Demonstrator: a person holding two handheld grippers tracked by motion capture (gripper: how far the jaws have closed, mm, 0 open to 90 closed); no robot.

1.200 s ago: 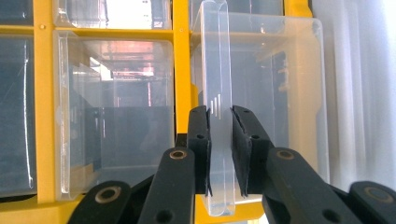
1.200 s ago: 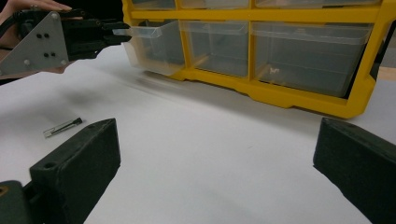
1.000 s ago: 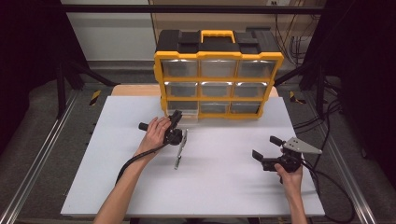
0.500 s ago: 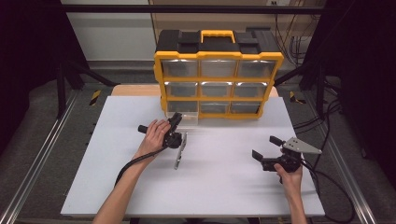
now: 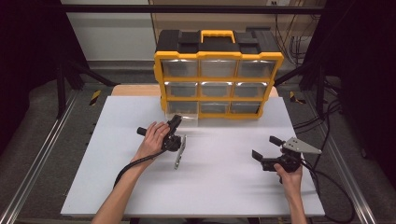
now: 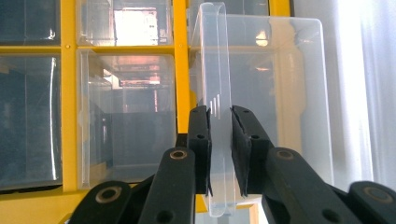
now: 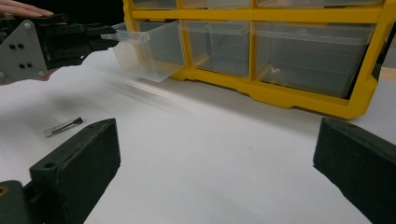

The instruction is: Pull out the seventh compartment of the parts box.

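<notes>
A yellow and black organizer (image 5: 217, 58) with clear drawers stands at the back of the white table. Its bottom-left clear drawer (image 5: 188, 120) is pulled partway out. My left gripper (image 5: 175, 122) is shut on that drawer's front lip; in the left gripper view the gripper (image 6: 219, 112) pinches the upright clear lip of the drawer (image 6: 280, 93). My right gripper (image 5: 264, 146) rests open at the table's right, apart from everything. In the right gripper view the gripper (image 7: 217, 128) stands wide with nothing between its jaws, and the drawer (image 7: 149, 51) tilts out of the organizer (image 7: 299, 14).
A small metal pin (image 7: 63, 127) lies on the table (image 5: 219, 186) below the left gripper. The left gripper's cable (image 5: 128, 168) trails back along the forearm. Metal rails (image 5: 37, 158) run along both sides of the table.
The left hand has shifted only a touch with the drawer still held. The right gripper has stayed still and open.
</notes>
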